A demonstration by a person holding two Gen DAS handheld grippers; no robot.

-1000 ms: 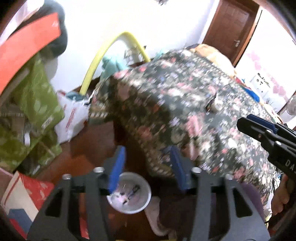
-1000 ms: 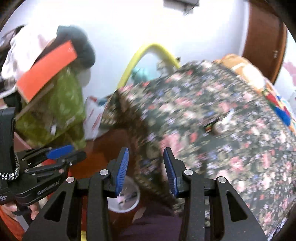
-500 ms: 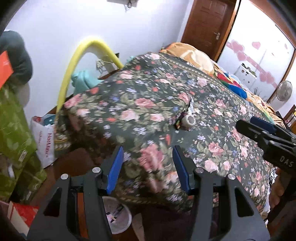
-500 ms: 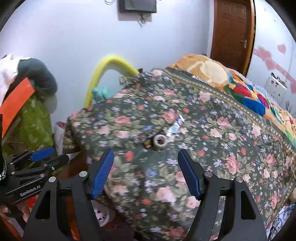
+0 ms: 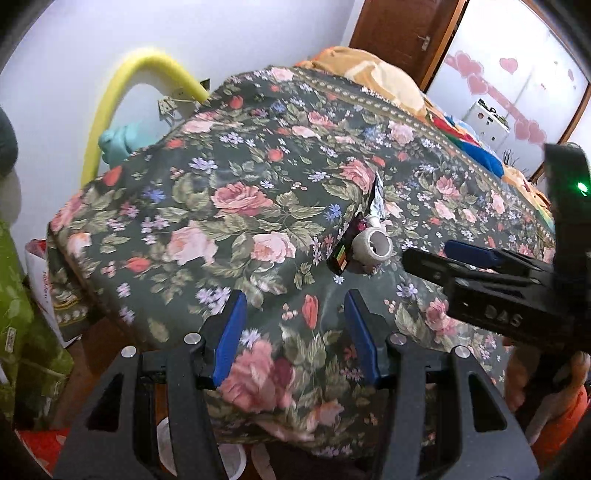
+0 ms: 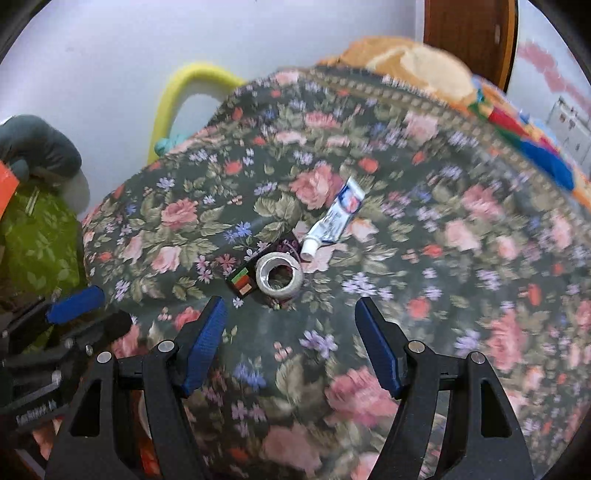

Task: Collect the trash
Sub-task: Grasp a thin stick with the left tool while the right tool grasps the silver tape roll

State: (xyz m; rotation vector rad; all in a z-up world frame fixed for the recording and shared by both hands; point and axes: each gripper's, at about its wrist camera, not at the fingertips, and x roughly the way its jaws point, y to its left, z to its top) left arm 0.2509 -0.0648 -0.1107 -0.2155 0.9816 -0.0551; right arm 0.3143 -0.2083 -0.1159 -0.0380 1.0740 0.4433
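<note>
Three bits of trash lie together on a floral bedspread (image 6: 424,258): a white tape roll (image 6: 279,274), a small black wrapper with coloured stripes (image 6: 243,281), and a crumpled white toothpaste tube (image 6: 334,220). The tape roll also shows in the left wrist view (image 5: 372,248), with the wrapper (image 5: 341,254) beside it. My right gripper (image 6: 291,332) is open and empty, just short of the tape roll. My left gripper (image 5: 293,328) is open and empty over the bed's near corner, below and left of the trash.
A white bin (image 5: 229,458) sits on the floor under the bed's near corner, mostly hidden. A yellow foam tube (image 5: 122,96) arcs behind the bed by the wall. Green bags (image 5: 22,332) pile at the left. A brown door (image 5: 402,33) stands at the back.
Both grippers rose from floor level by the bin to above the bed and moved toward the trash pile. The right gripper's jaws opened wider.
</note>
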